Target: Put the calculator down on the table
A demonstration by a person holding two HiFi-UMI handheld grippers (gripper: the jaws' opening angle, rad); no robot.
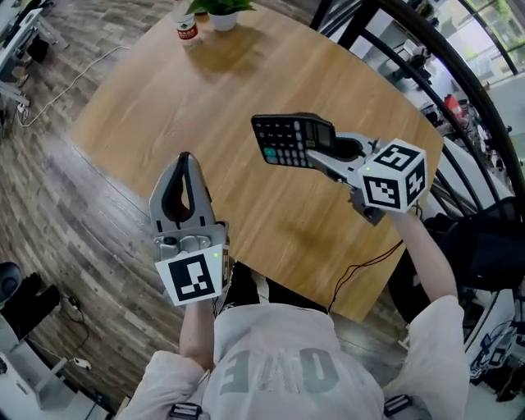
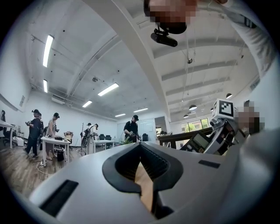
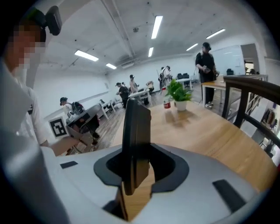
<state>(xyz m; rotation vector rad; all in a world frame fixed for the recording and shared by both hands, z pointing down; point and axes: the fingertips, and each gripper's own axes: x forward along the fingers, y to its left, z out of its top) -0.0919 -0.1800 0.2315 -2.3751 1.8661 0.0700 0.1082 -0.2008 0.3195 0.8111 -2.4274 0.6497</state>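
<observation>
A black calculator (image 1: 287,139) hangs above the round wooden table (image 1: 180,98), held by its near end in my right gripper (image 1: 321,152), which is shut on it. In the right gripper view the calculator (image 3: 136,127) stands edge-on between the jaws, over the tabletop (image 3: 205,131). My left gripper (image 1: 184,157) hovers over the table's near-left edge with its fingertips together and nothing between them. From the left gripper view (image 2: 141,148), the calculator (image 2: 197,142) and the right gripper (image 2: 221,129) show at the right.
A potted plant (image 1: 221,16) and a small red-labelled bottle (image 1: 187,29) stand at the table's far edge. A black railing (image 1: 426,74) curves past the table's right side. A cable (image 1: 66,90) trails on the wooden floor at left. People stand at desks in the background (image 2: 131,129).
</observation>
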